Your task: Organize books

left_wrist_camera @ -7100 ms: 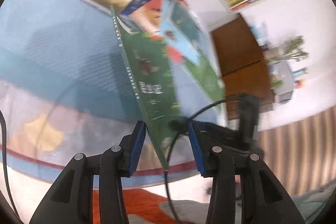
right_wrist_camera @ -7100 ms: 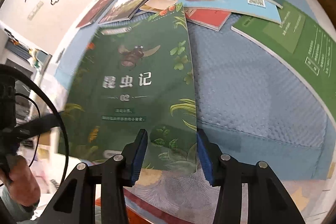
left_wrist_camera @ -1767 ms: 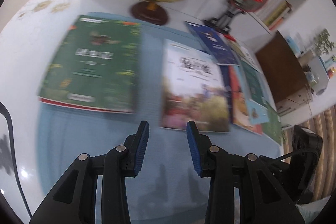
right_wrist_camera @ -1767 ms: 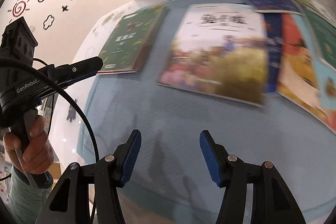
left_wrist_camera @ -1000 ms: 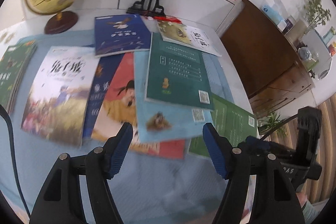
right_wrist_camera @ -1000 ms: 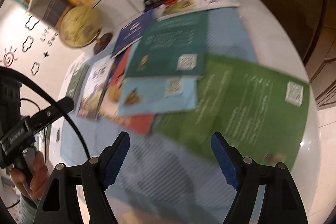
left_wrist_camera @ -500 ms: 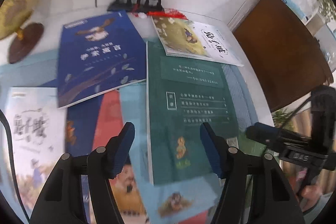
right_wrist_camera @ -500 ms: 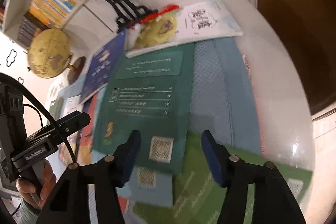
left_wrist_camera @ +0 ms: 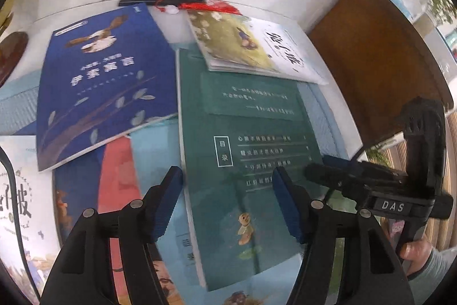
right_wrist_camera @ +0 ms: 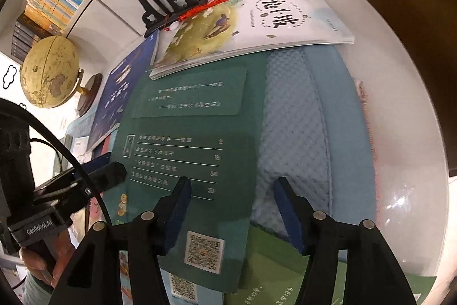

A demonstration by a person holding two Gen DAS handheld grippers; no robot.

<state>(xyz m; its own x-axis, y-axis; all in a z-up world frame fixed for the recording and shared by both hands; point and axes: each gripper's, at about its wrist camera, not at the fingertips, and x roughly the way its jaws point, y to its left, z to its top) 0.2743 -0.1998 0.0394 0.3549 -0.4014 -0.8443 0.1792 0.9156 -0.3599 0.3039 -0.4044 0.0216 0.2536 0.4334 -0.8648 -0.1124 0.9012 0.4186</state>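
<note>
Both hand-held grippers poised over the dark green book, which lies face down on the tabletop atop a light blue book and a bright green book, its far end tucked beneath the white book. The left hand-held gripper is held spread across the book's left edge and the right hand-held gripper spread across its right edge; the jaws of both have just been closing, yet neither pair of pads is seen pressing on anything. Several hazards may be inferred. Because the white book overlaps the far end, it could be dragged along or tipped towards the red tassel and the black stand if the green book is pulled out flat. Because the cover lies flush on the books beneath, a pad could slide under the wrong layer, so that the light blue book is pinched as well. A grip taken on the cover alone could let the pages fan open. The blue book, just beside on the left, might be nudged by the left jaw.
</note>
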